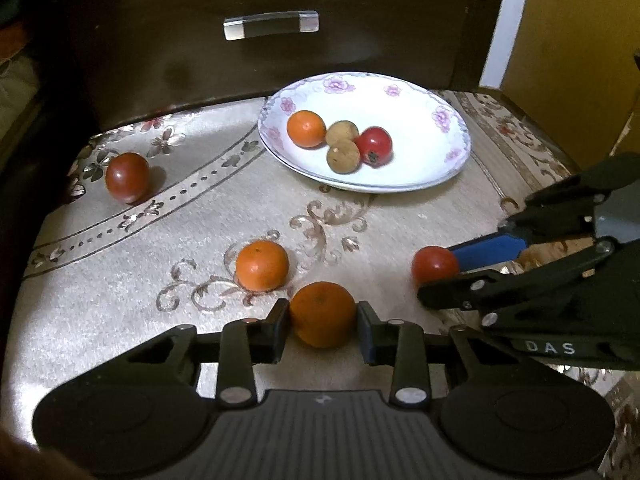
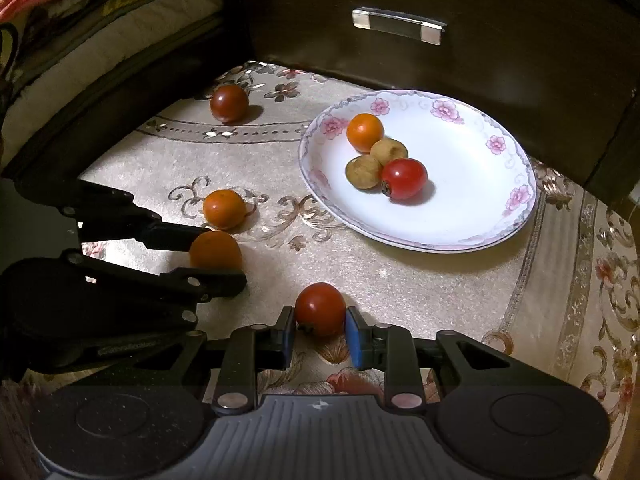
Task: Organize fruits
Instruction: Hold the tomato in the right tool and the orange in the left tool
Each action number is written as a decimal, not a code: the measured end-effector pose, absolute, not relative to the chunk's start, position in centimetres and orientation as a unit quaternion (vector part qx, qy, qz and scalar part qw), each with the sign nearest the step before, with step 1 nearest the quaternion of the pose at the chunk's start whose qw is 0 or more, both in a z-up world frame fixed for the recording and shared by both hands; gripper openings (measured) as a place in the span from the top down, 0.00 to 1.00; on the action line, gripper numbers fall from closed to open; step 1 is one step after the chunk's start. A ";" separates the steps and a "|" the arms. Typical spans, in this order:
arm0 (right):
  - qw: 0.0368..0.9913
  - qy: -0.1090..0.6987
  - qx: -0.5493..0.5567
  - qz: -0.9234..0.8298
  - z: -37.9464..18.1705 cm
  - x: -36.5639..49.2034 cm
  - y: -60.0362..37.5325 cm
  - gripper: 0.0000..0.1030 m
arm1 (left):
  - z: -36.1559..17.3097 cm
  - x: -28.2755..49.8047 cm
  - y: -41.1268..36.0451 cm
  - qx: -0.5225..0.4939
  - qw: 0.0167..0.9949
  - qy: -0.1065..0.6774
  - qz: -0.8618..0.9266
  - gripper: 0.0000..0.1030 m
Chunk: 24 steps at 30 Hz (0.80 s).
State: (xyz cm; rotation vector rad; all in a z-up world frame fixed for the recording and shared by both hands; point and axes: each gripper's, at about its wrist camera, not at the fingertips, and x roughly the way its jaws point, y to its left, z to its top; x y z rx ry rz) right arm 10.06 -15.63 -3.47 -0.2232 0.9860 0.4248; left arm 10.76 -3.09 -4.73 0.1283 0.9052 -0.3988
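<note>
Nearest to you, your left gripper [image 1: 323, 320] was clenched on a round orange tangerine [image 1: 322, 314], its pads pressed on either flank at the fruit's widest part, likely so it would not roll free when lifted. Just to its right, your right gripper [image 2: 320, 330] grasped a small glossy red tomato-like fruit [image 2: 320, 310] the same way, low against the beige floral-patterned cloth surface [image 2: 400, 280]. Both fruits seemed to rest on the cloth, so I judged both grasps made but neither lift begun.

A little beyond the left gripper sat a second loose orange tangerine [image 1: 262, 266], close to the held one but apart. Further off to the left, a dark red round fruit [image 1: 127, 178] lay alone near the surface's edge, well apart from the rest.

Farthest back stood the white shallow plate with pink flower rim [image 1: 440, 96], the evident collecting place: it already held an orange fruit, two brown round fruits and a red one, bunched together left of centre, leaving bare room on the right for what you carried.
</note>
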 end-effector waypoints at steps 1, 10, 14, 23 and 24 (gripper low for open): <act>0.852 0.470 -0.107 0.205 -3.5 10.1 -15.5 0.78 | -4.7 10.6 -3.1 0.063 0.876 0.436 -0.195 0.60; 0.844 0.475 -0.132 0.213 -3.4 8.9 -14.7 0.78 | -4.7 8.5 -2.6 0.077 0.869 0.441 -0.210 0.60; 0.844 0.476 -0.134 0.208 -3.5 8.4 -14.8 0.77 | -4.6 8.3 -2.6 0.079 0.869 0.440 -0.210 0.60; 0.846 0.472 -0.129 0.213 -3.6 8.7 -14.8 0.68 | -4.8 8.7 -2.6 0.076 0.869 0.442 -0.208 0.56; 0.847 0.470 -0.128 0.213 -3.6 8.7 -14.9 0.65 | -4.8 8.7 -2.6 0.076 0.869 0.442 -0.208 0.55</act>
